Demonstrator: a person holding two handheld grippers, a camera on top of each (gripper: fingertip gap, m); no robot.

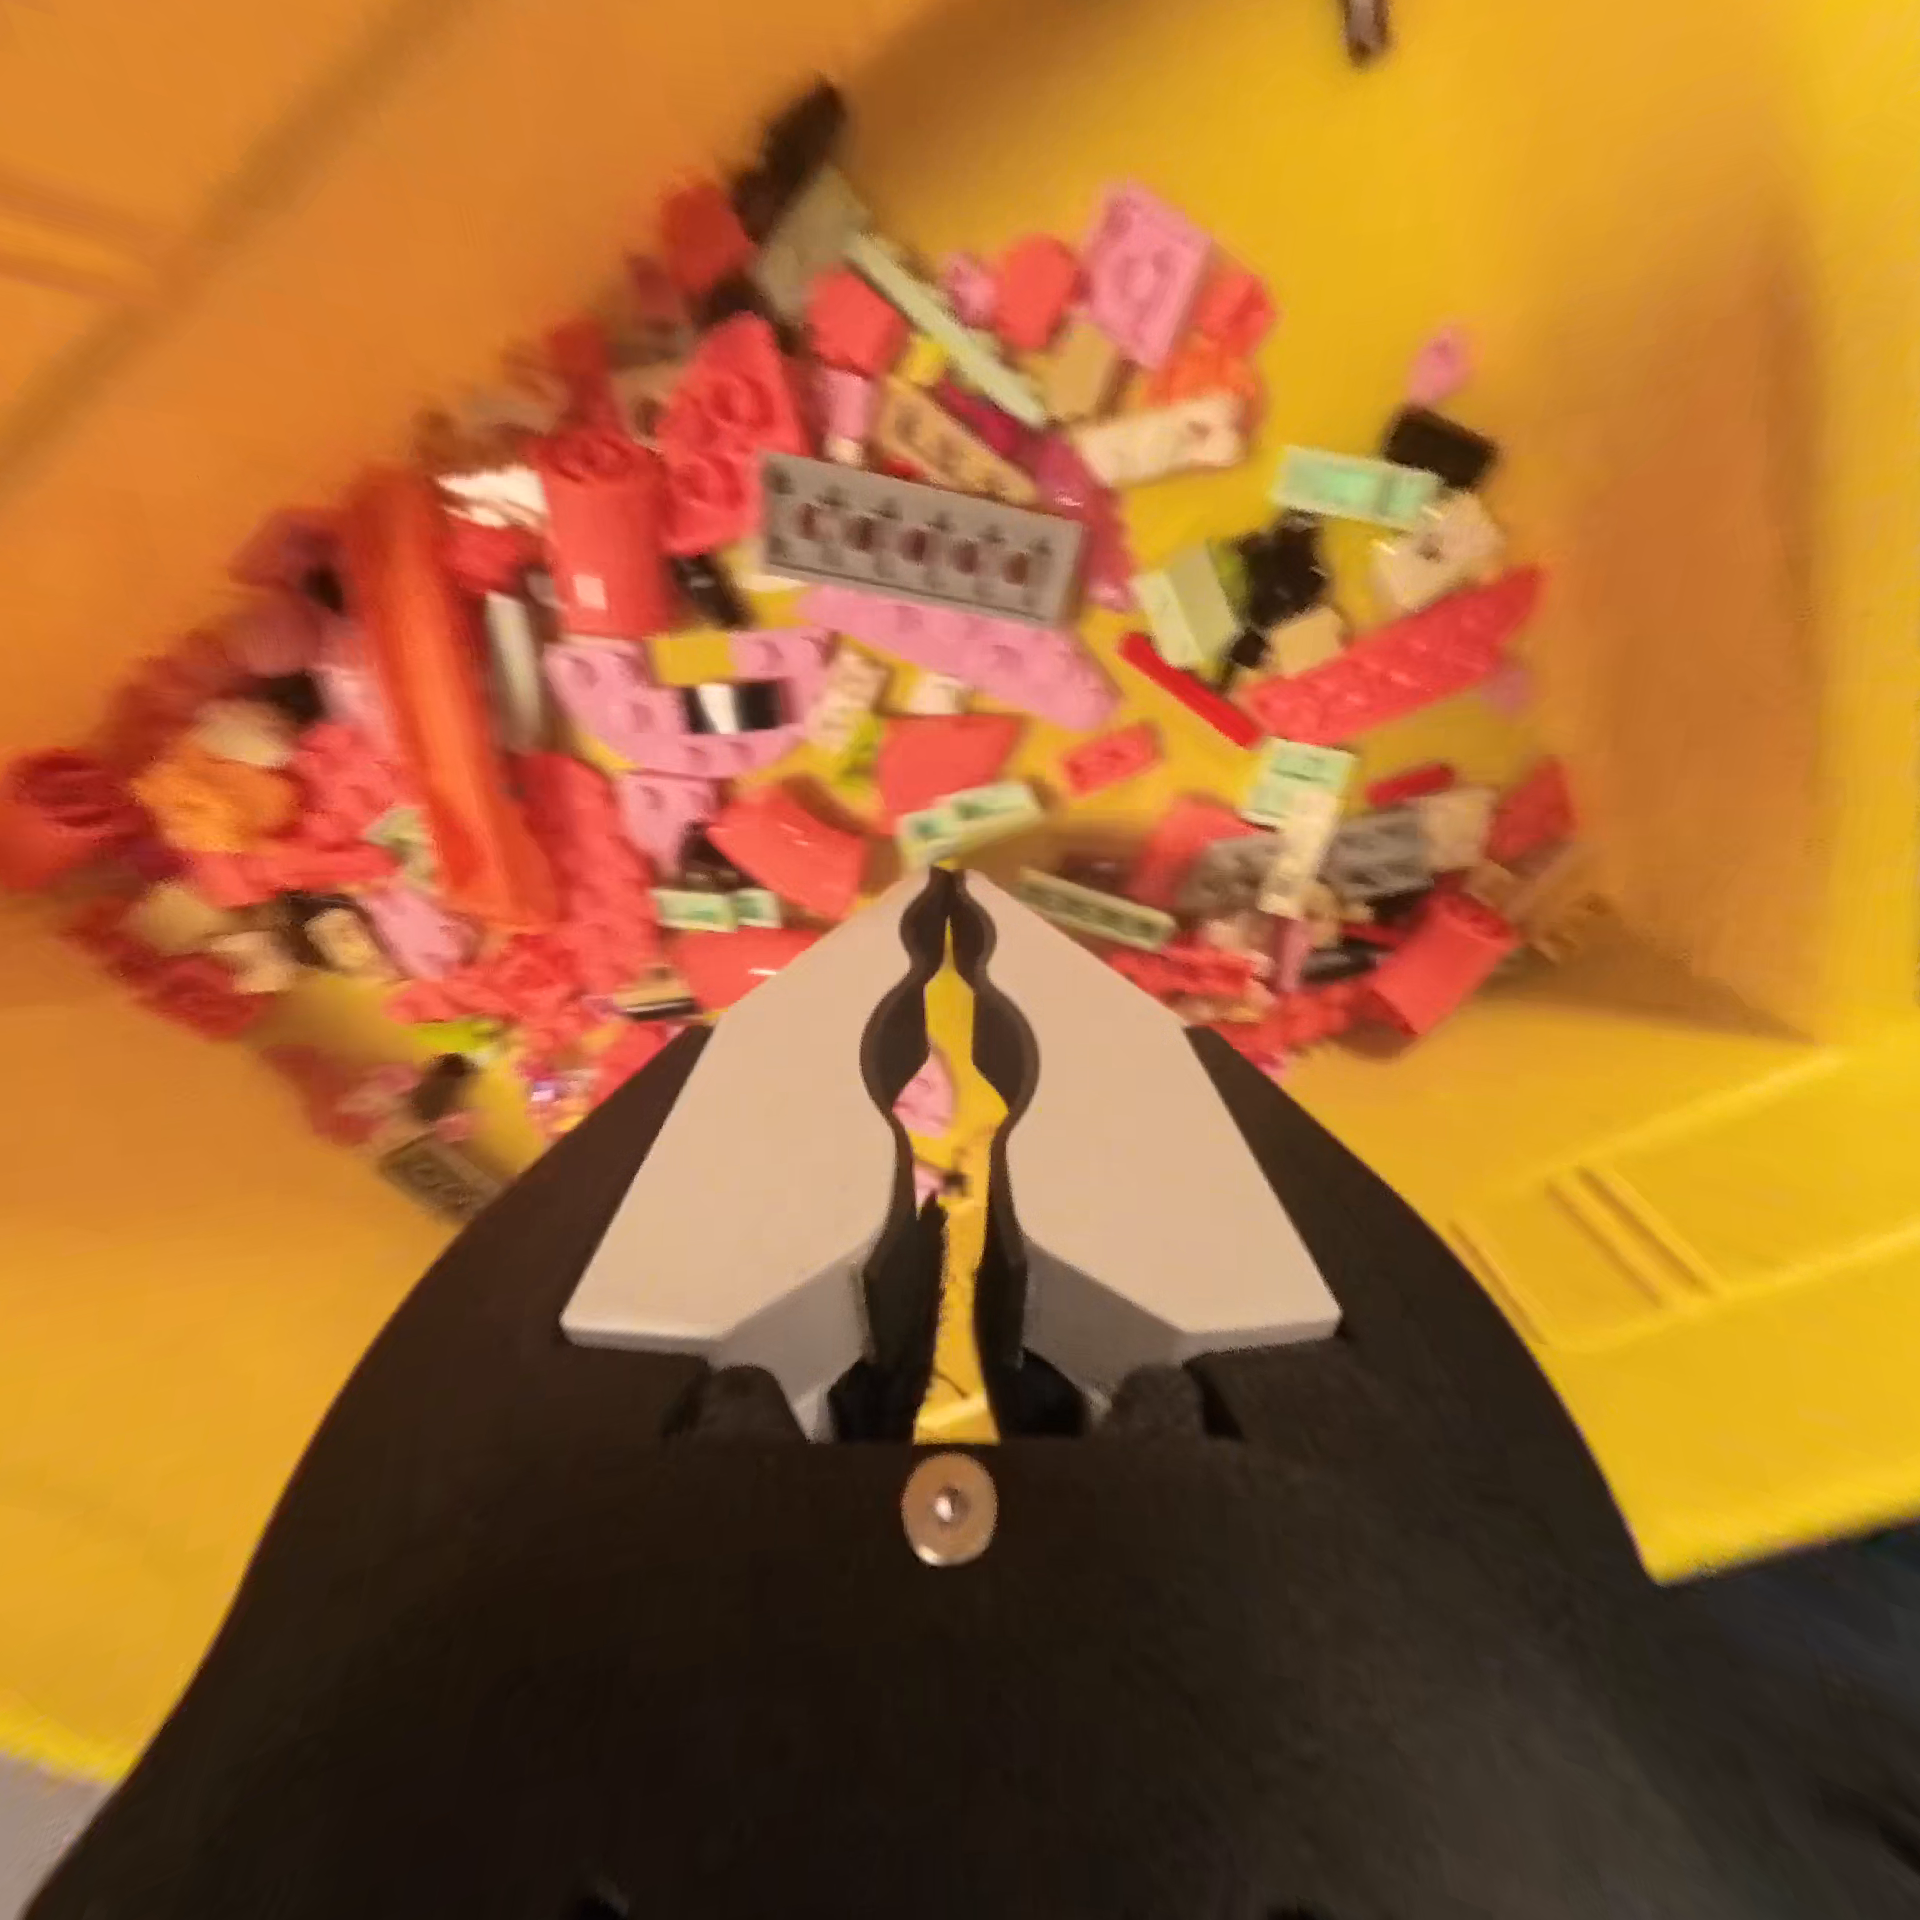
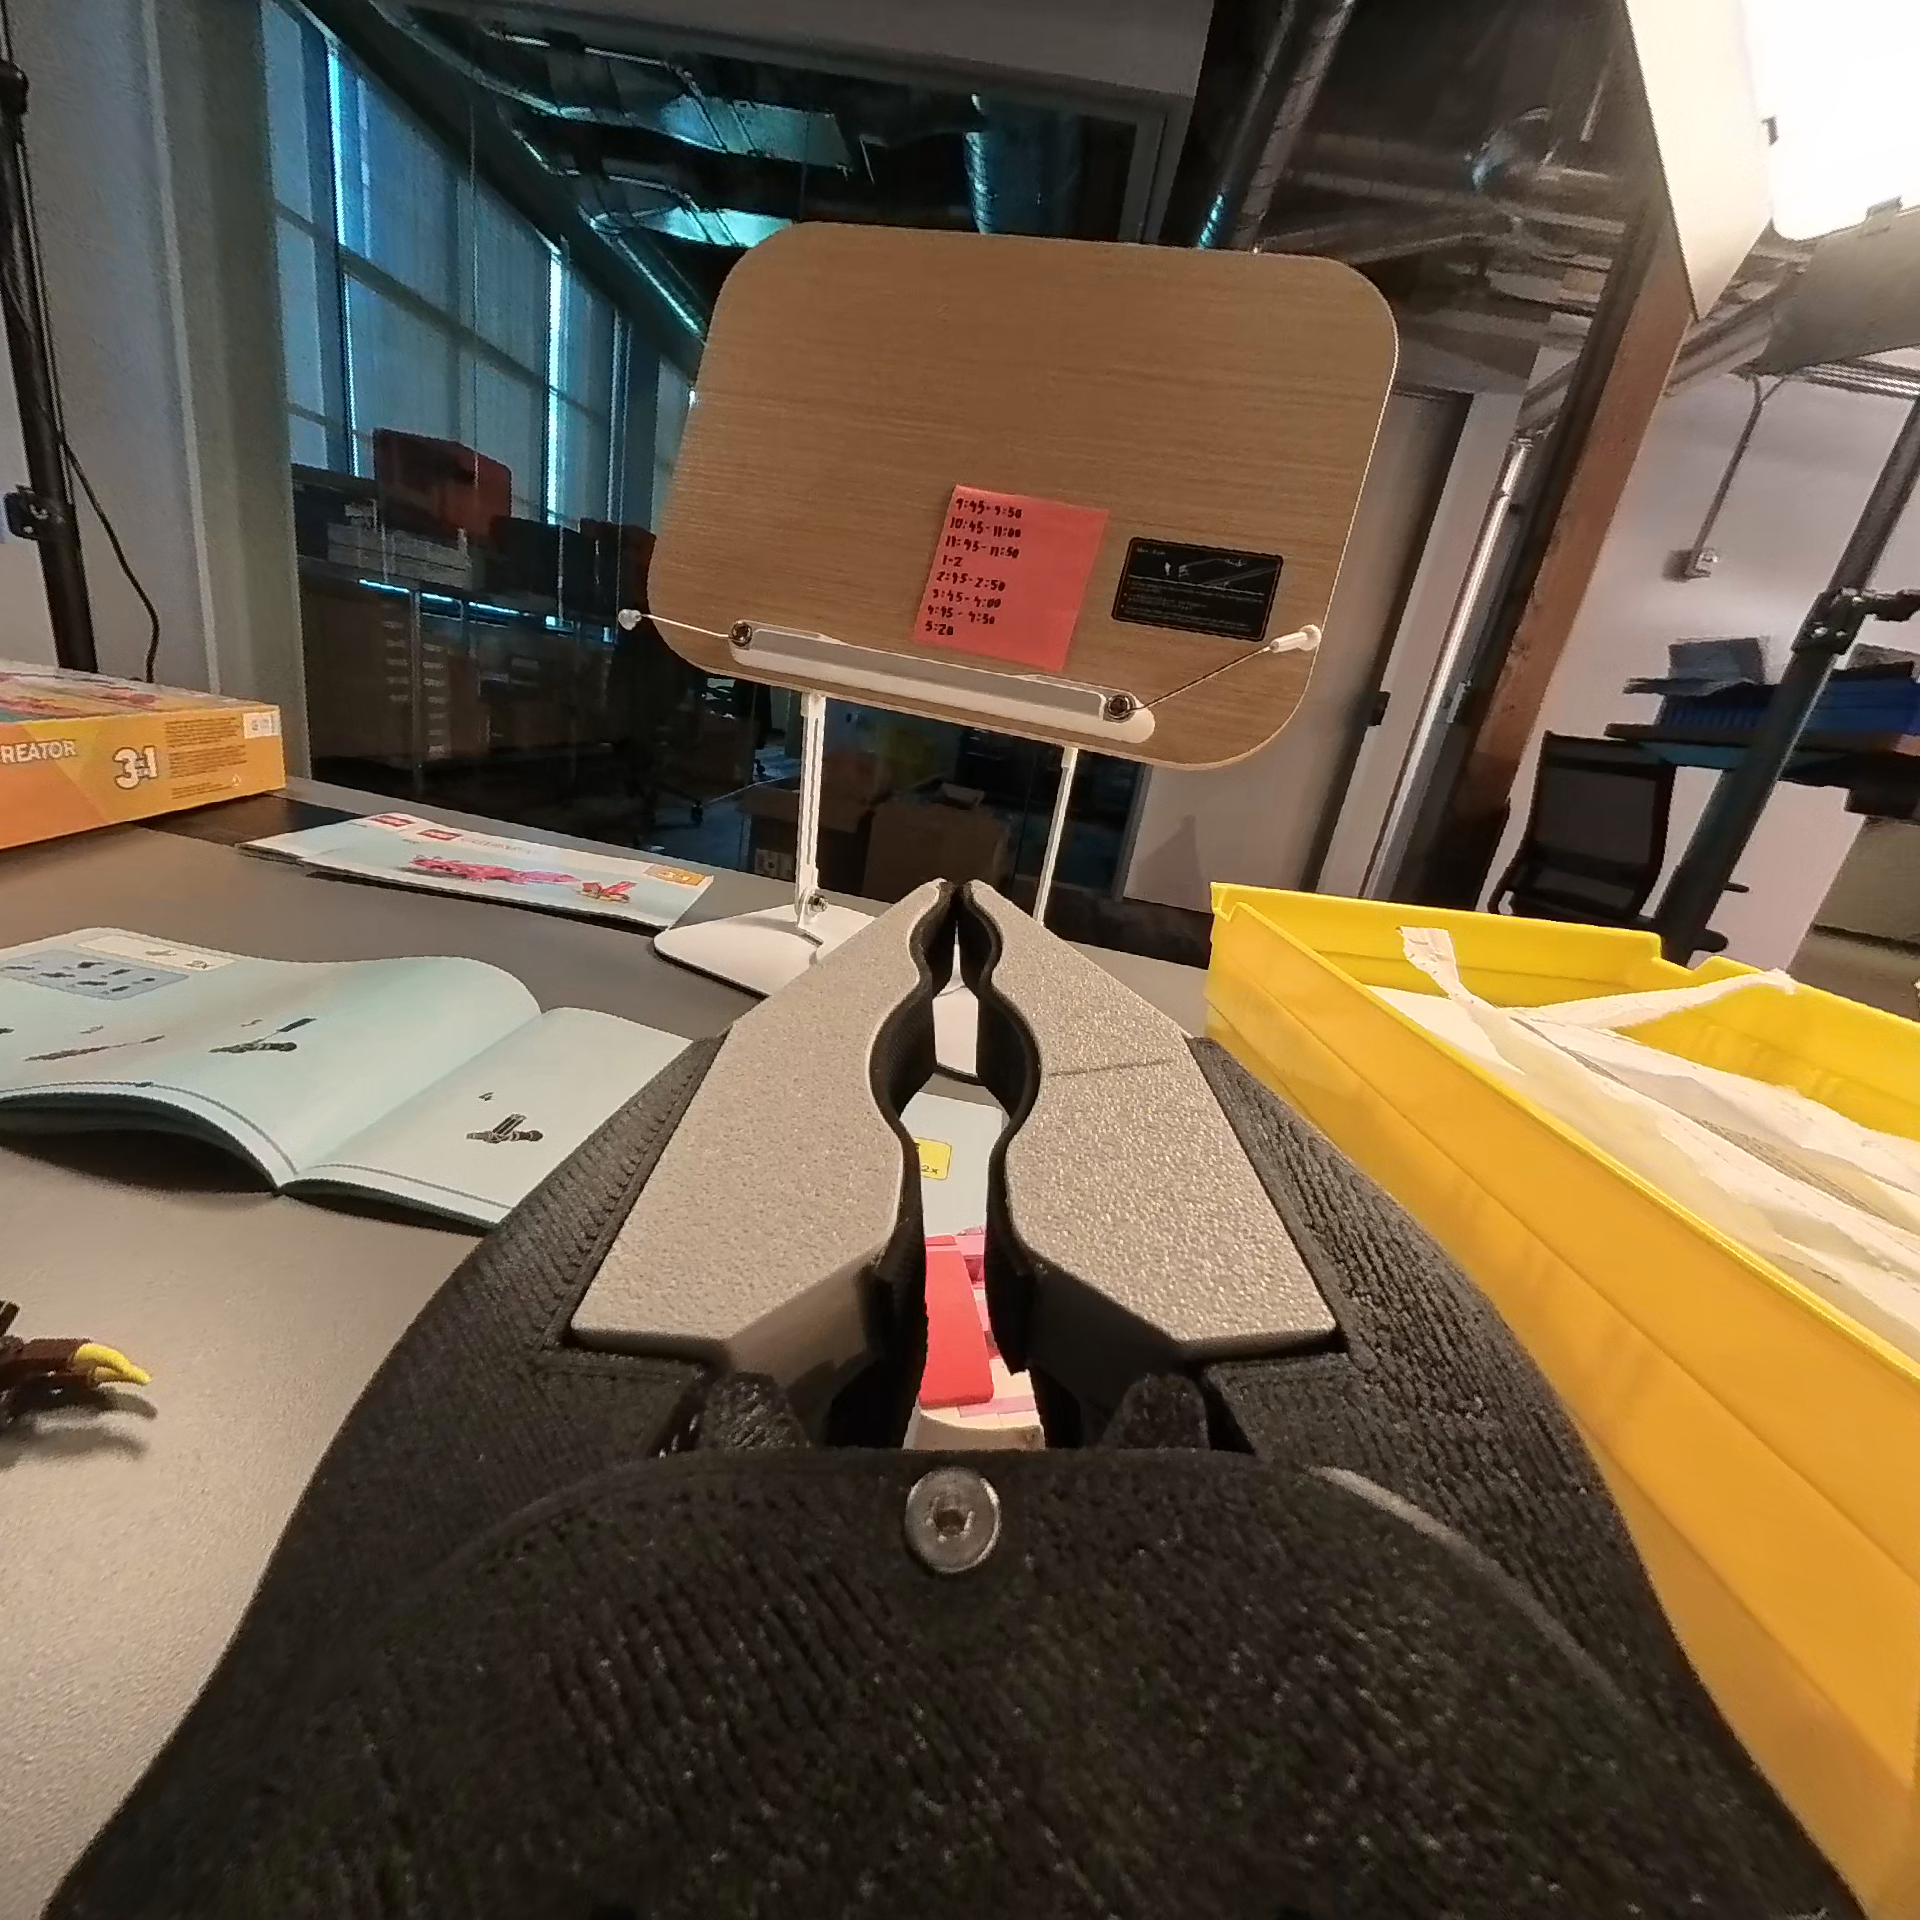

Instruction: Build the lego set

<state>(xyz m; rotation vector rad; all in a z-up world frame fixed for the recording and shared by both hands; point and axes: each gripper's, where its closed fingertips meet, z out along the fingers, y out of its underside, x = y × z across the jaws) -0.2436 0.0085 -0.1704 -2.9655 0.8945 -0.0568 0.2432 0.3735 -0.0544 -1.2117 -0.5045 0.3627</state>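
In the left wrist view my left gripper [image 1: 951, 883] is shut, its grey fingertips [image 1: 852, 997] together with nothing between them. It hovers over a yellow bin [image 1: 1621, 1195] that holds a blurred heap of red, pink, mint and grey toy bricks [image 1: 790, 582]. A small mint brick [image 1: 971, 816] lies just beyond the tips. In the right wrist view my right gripper [image 2: 954, 888] is shut and empty above a grey table [image 2: 260, 1351]. A red and pink brick piece [image 2: 956, 1320] shows below it, through the slot between the fingers.
A wooden book stand [image 2: 1029, 468] with a pink note stands ahead. An open booklet [image 2: 312, 1060] lies at the left, another booklet [image 2: 488, 862] and an orange box [image 2: 125, 758] farther back. A yellow bin [image 2: 1558, 1195] with white paper sits at the right. A small brown figure [image 2: 62, 1371] lies at the left edge. The left gripper's tips are roughly 60 cm from the right gripper's. The small brown figure [image 2: 62, 1371] is about 20 cm from my right fingertips and 45 cm from my left.
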